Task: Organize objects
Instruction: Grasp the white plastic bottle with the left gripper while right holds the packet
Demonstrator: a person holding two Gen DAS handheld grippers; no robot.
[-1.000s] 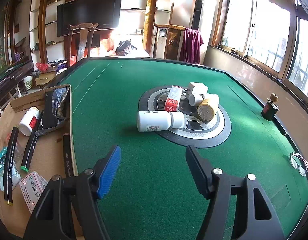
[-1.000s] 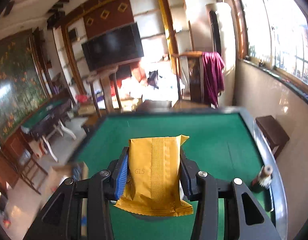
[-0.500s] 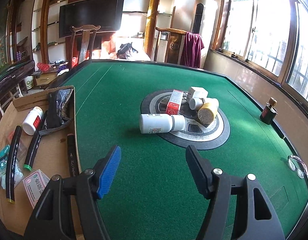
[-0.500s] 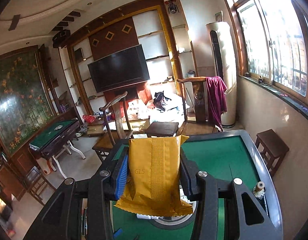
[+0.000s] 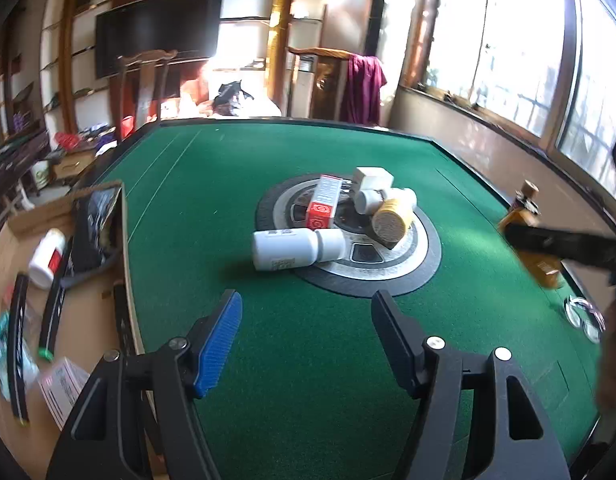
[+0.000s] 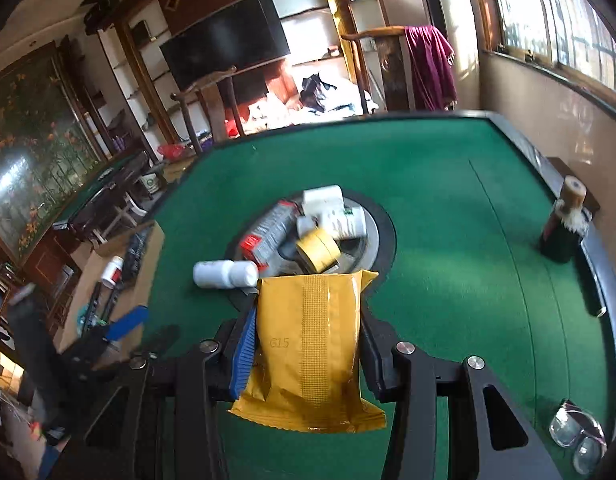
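- Left wrist view: the left hand-held gripper (image 5: 306, 336) hangs over the green worktop (image 5: 308, 360) with its jaws apart and nothing between them. Just beyond it lies the white bottle (image 5: 298, 249), on its side at the near edge of the round centre disc (image 5: 423, 256). A cardboard box (image 5: 80, 312) sits left of the disc, off the worktop's edge, with bottles and pens inside.
- Risk here, as I judge it: the bottle lies on its side and could roll off the disc's rim if a finger nudges it before the jaws close.
- Right wrist view: the right hand-held gripper (image 6: 308, 344) clamps a yellow packet (image 6: 311, 352) on the near side of the disc, above the green.
- Risk: the packet is soft and slick-looking and overhangs the jaws at both ends; it may slip or land on the clutter.
- Only the left view shows the box's contents clearly; only the right shows the packet's grip, the eyeglasses (image 6: 575, 436) and the dark bottle (image 6: 563, 228) right of the disc.
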